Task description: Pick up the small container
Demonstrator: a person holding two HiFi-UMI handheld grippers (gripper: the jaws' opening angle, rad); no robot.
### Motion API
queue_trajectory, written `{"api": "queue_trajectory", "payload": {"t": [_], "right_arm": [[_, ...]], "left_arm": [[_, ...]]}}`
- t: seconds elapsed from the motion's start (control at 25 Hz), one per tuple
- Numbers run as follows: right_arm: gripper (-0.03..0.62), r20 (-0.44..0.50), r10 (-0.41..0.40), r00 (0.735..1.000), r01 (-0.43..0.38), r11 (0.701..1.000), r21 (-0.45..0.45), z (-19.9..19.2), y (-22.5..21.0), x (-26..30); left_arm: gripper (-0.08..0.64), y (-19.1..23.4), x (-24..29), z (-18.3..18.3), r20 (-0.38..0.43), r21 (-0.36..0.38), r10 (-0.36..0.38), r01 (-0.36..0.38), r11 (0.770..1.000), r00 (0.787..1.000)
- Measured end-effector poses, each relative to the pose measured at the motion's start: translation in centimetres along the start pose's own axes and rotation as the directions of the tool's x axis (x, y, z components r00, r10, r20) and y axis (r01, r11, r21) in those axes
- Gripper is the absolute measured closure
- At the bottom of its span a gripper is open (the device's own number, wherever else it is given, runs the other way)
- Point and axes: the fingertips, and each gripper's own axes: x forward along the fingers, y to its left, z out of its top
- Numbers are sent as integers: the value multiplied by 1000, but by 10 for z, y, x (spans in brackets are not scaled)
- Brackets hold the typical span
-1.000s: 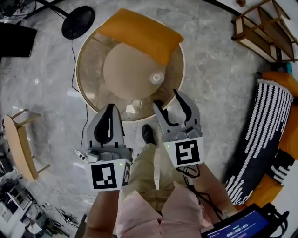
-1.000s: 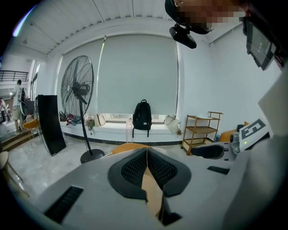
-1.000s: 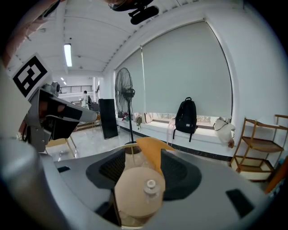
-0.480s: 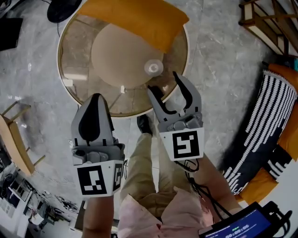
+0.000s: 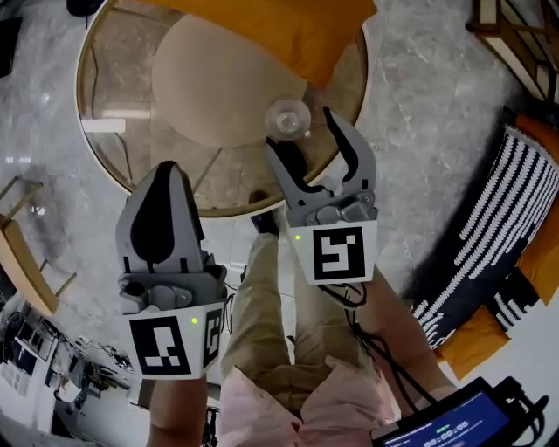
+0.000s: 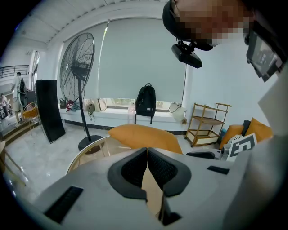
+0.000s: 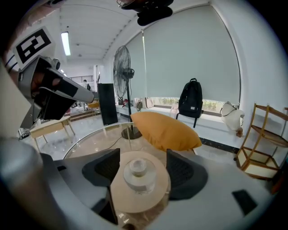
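Note:
A small clear glass container [image 5: 287, 116] with a knobbed lid stands on the round glass table [image 5: 105, 166], near its front right edge. My right gripper [image 5: 313, 150] is open, its fingertips just short of the container. In the right gripper view the container [image 7: 140, 173] sits centred between the two dark pads [image 7: 183, 170], not touched by either. My left gripper [image 5: 166, 196] is shut and empty, held over the table's near edge to the left. In the left gripper view its pads [image 6: 158, 167] meet in a closed line.
An orange cushion [image 5: 288, 26] lies on the far side of the table. A round tan base [image 5: 218, 79] shows under the glass. A striped cushion [image 5: 489, 236] lies at right, a wooden shelf [image 5: 515, 35] at top right, a wooden stool [image 5: 26, 262] at left. The person's legs [image 5: 279, 297] stand below the grippers.
Both grippers have moved forward toward the table. The right gripper's open jaws have come up close to the glass container; the left gripper stays shut.

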Motion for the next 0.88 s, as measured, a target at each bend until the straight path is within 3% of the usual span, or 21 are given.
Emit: {"api": "queue_trajectory", "payload": {"t": [0.36, 0.88], "right_arm": [[255, -24, 48, 999, -48, 999, -20, -21, 0, 36], [244, 20, 151, 988, -149, 987, -63, -23, 15, 51]], "left_arm": [[546, 5, 29, -12, -35, -15, 8, -8, 1000, 999], [546, 7, 50, -28, -65, -33, 6, -8, 999, 998]]}}
